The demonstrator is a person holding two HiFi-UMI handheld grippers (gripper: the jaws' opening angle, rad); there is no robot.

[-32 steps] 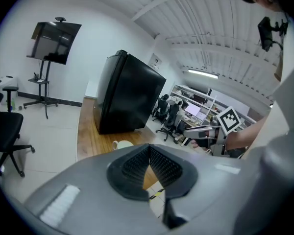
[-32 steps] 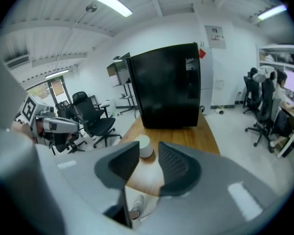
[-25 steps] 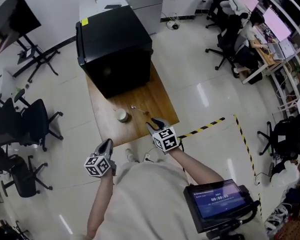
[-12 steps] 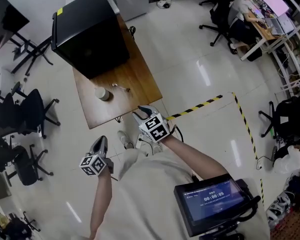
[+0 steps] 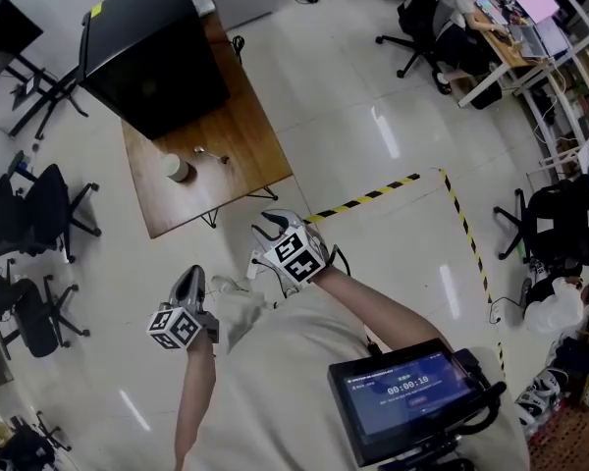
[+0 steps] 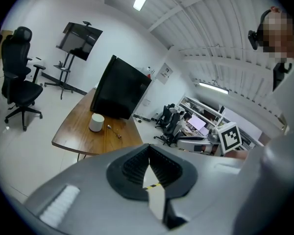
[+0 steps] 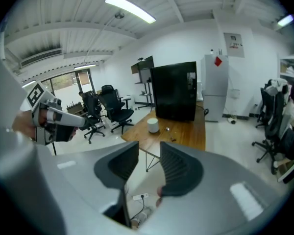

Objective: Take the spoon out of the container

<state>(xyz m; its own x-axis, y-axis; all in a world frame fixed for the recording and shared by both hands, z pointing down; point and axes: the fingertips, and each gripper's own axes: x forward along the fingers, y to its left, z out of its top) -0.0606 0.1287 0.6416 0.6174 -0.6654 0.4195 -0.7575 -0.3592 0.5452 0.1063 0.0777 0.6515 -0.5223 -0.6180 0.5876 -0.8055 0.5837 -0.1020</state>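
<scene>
The white container (image 5: 178, 168) stands on the wooden table (image 5: 236, 135), and the spoon (image 5: 212, 154) lies on the tabletop just to its right, outside it. Both grippers hang over the floor, well short of the table and away from both objects. My right gripper (image 5: 272, 228) is open with nothing between its fingers; its own view shows the gap (image 7: 149, 155), with the container (image 7: 153, 125) and spoon (image 7: 169, 133) far beyond. My left gripper (image 5: 187, 285) is lower left, its jaws together and empty (image 6: 148, 153). Its view shows the container (image 6: 96, 122) and spoon (image 6: 114, 131) on the distant table.
A large black cabinet (image 5: 147, 52) fills the table's far end. Office chairs (image 5: 39, 214) stand to the left. Yellow-black tape (image 5: 373, 193) crosses the floor on the right. A power strip (image 7: 137, 198) lies on the floor below my right gripper. A tablet (image 5: 402, 395) is on the person's chest.
The person has backed away from the table, which now sits farther off at the upper left. Both grippers have moved from the table's near edge to above the floor.
</scene>
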